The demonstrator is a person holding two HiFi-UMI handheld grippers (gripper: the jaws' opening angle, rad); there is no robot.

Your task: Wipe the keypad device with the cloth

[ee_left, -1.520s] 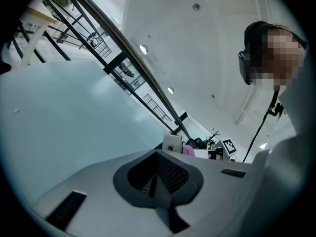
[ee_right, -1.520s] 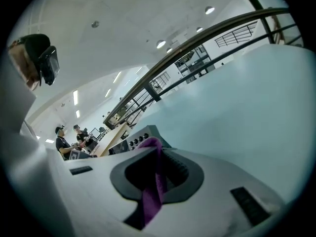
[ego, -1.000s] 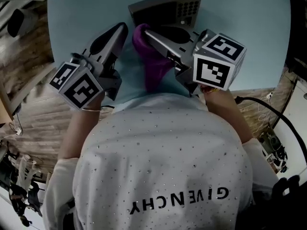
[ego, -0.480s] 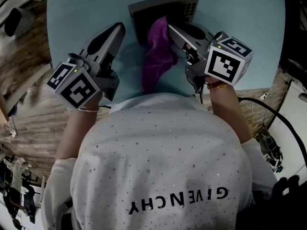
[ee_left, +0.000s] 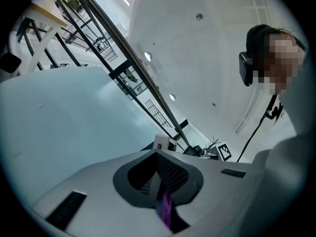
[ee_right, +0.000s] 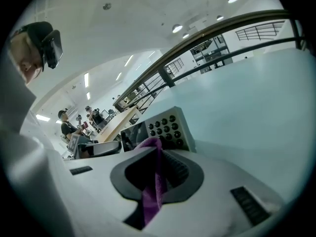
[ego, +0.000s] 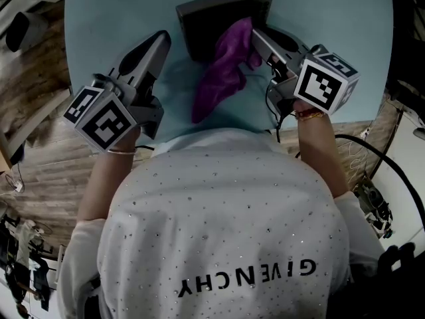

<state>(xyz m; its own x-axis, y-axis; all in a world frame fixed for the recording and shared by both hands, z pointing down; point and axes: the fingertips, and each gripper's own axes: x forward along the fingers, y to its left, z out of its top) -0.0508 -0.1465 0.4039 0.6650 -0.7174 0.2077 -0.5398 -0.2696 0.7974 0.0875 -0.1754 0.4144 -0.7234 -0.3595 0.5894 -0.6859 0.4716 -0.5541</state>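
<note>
Pale-blue table (ego: 113, 18), prob. wood floor (ego: 40, 145)

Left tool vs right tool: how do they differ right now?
Grip: the right tool is clamped on the purple cloth; the left tool has its jaws together and, in the head view, sits apart from the cloth.
Place: the right tool is at the keypad device, with the cloth draped over it; the left tool is over the table beside it.
Shared: same grey build, each with a marker cube.

Pale blue table (ego: 113, 18): keypad device (ego: 199, 25) (near far edge), purple cloth (ego: 222, 78) draped over.
</note>
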